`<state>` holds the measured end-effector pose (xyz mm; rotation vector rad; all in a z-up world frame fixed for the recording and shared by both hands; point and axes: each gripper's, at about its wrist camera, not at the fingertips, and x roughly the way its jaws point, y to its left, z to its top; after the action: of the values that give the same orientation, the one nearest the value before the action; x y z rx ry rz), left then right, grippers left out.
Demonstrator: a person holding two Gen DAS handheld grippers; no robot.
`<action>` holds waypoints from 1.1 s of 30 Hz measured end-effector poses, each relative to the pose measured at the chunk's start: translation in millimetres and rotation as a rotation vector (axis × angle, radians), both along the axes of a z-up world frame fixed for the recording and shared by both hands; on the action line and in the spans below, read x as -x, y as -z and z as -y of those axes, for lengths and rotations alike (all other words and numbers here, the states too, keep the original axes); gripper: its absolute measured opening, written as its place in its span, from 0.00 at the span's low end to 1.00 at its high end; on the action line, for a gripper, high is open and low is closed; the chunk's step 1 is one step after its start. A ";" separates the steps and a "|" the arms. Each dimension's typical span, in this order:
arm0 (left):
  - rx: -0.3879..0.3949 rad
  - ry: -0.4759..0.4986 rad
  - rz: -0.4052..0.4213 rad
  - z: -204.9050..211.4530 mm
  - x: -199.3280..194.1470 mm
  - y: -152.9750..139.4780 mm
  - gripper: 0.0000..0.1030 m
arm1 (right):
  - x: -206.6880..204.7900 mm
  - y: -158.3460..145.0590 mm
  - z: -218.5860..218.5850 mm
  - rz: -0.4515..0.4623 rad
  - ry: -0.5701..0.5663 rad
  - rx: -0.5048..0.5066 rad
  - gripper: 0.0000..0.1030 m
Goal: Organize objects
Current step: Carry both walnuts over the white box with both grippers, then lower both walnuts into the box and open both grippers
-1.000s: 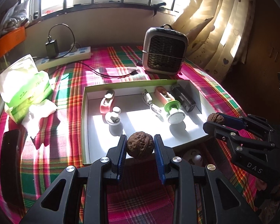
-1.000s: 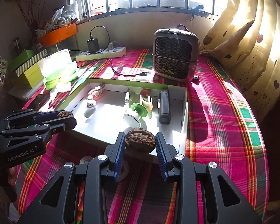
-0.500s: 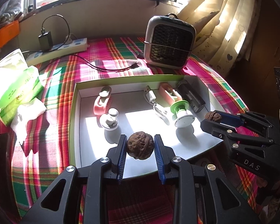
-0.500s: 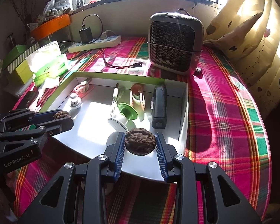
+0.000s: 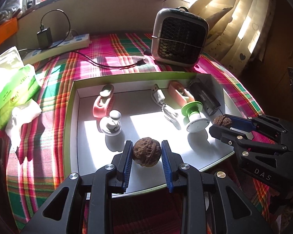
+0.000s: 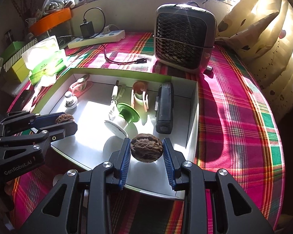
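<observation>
Left wrist view: my left gripper (image 5: 146, 154) reaches forward over the near edge of the shallow white tray with green rim (image 5: 68, 117), its blue-padded jaws clamped on a wrinkled brown walnut (image 5: 146, 152) held above the tray floor. My right gripper (image 5: 222, 121) enters from the right, level with the tray's right side, jaws clamped on a second brown walnut (image 5: 222, 120). Right wrist view: that second walnut (image 6: 146, 150) hangs over the tray's near right part, just before a green-and-white spool (image 6: 125, 120) and a black rectangular device (image 6: 164, 107). A grey mesh-fronted fan heater (image 6: 183, 39) stands behind on the plaid tablecloth (image 6: 234, 117).
</observation>
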<state>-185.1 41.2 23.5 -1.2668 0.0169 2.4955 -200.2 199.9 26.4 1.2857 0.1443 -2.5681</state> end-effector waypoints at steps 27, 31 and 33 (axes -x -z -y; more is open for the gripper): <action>0.010 -0.002 0.009 -1.0 1.9 3.3 0.26 | 1.8 3.0 6.3 -0.009 -0.004 -0.031 0.33; 0.012 -0.003 0.010 -1.0 2.0 3.0 0.26 | 1.4 3.3 5.3 -0.011 -0.001 -0.032 0.33; 0.013 -0.005 0.009 -0.6 2.2 2.8 0.26 | 1.2 3.3 4.6 -0.012 0.001 -0.030 0.33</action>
<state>-187.3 41.8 20.7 -1.2848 0.0284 2.4975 -201.4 195.3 23.2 1.2808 0.1856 -2.5842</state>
